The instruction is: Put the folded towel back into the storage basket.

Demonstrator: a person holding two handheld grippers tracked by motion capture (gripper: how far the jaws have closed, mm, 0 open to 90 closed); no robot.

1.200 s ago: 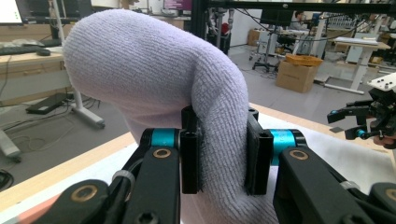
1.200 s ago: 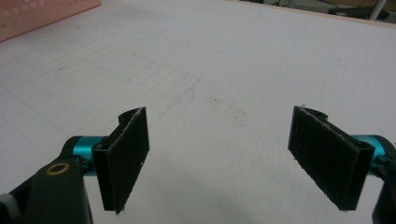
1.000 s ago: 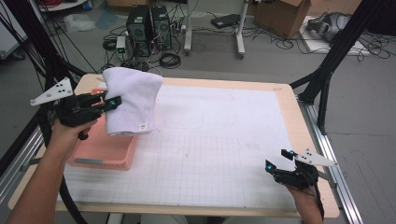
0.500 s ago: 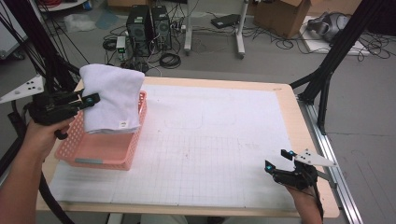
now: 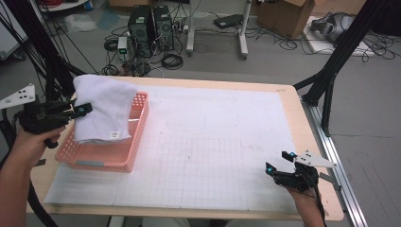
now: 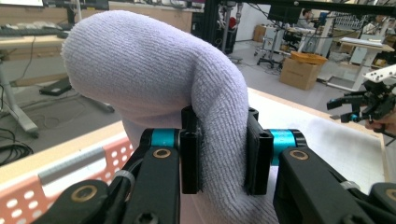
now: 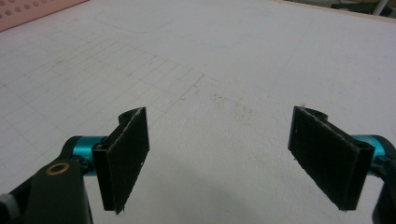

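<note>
Left gripper (image 5: 84,108) at the left edge of the tabletop (image 5: 302,123), held in the person's left hand (image 5: 33,142). Its fingers (image 6: 190,156) are clenched on a folded white towel (image 5: 101,113); in the left gripper view the two black pads press into a thick fold of terry cloth (image 6: 154,79) from both sides, cloth bulging above and hanging below them.

Towel is held in the air over a pink plastic basket (image 5: 106,158). Upper fold sits higher than the basket rim; lower edge, with a small label on it, hangs down into the basket's opening. Cannot tell whether the hem touches the basket floor. Basket stands at the near-left part of the tabletop, partly on the white gridded mat (image 5: 213,161), its perforated wall showing pink in the left gripper view (image 6: 56,186).

Right gripper (image 5: 280,163) low at the near-right corner of the mat, in the person's right hand (image 5: 305,201), well apart from basket and towel. Its fingers (image 7: 126,156) are released: jaws stand wide, bare mat between them, nothing gripped. Right gripper view looks across the grid lines toward the basket's corner at top left.

Grey three-cornered plates ride on top of both grippers. Beyond the tabletop: computer towers (image 5: 151,26), loose cables on the floor, a cardboard box (image 5: 283,16) at upper right
</note>
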